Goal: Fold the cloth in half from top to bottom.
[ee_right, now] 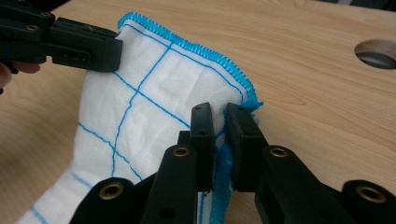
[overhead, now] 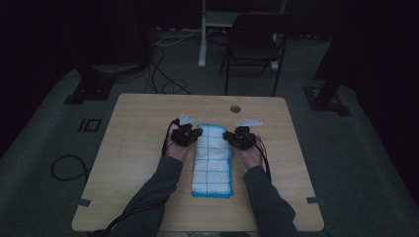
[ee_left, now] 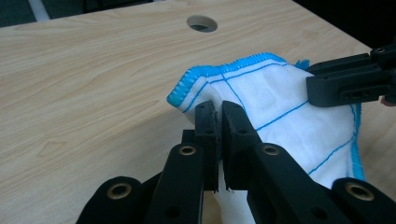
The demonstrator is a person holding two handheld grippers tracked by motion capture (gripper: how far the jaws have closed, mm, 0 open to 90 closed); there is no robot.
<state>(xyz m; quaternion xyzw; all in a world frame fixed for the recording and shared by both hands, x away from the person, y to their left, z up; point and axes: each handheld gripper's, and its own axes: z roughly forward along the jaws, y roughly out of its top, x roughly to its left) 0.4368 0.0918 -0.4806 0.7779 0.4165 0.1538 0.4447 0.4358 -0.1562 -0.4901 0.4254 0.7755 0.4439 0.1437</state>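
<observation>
A white cloth [overhead: 213, 163] with blue grid lines and a blue stitched hem lies folded into a long strip along the middle of the wooden table [overhead: 133, 148]. My left gripper [overhead: 196, 134] is shut on the cloth's far left edge, and the cloth [ee_left: 289, 112] is pinched between its jaws in the left gripper view [ee_left: 218, 122]. My right gripper [overhead: 228, 136] is shut on the far right edge, its jaws [ee_right: 219, 122] pressing the blue hem of the cloth [ee_right: 154, 93]. The far end of the cloth is lifted off the table between the two grippers.
A round cable hole [overhead: 235, 108] sits in the table just beyond the cloth. A dark folding chair [overhead: 254, 42] and a white post stand on the floor behind the table. Cables trail across the floor at the left.
</observation>
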